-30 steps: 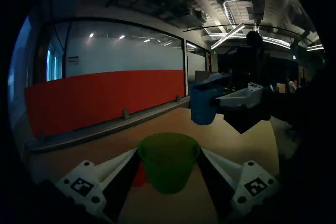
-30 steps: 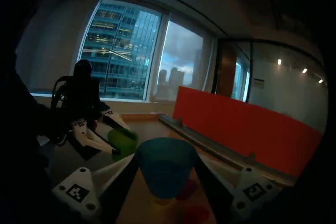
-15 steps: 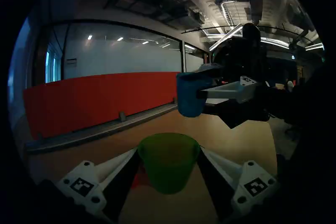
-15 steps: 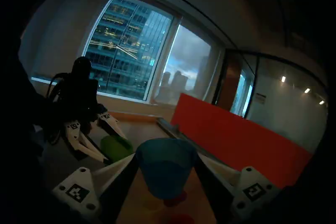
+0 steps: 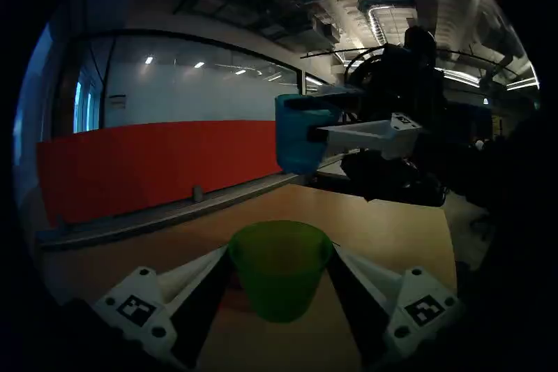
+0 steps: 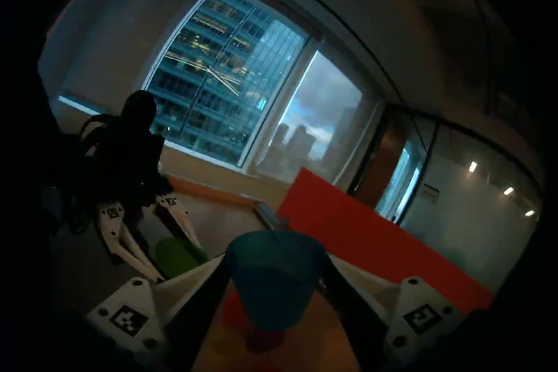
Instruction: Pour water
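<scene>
Tabletop point(image 5: 390, 232), blue cup point(image 5: 300, 135) perhaps above green cup point(image 5: 280, 267)

No words or numbers can be read: the square markers point(image 5: 136, 309) on the left gripper point(image 5: 279, 253) bear only black-and-white patterns, and the wall notice point(image 5: 118, 101) ahead to its upper left is too small.

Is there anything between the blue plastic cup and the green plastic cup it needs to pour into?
Nothing visible does. The blue plastic cup, held in the right gripper, hangs higher than the green plastic cup held in the left gripper, with open air between them.
</scene>
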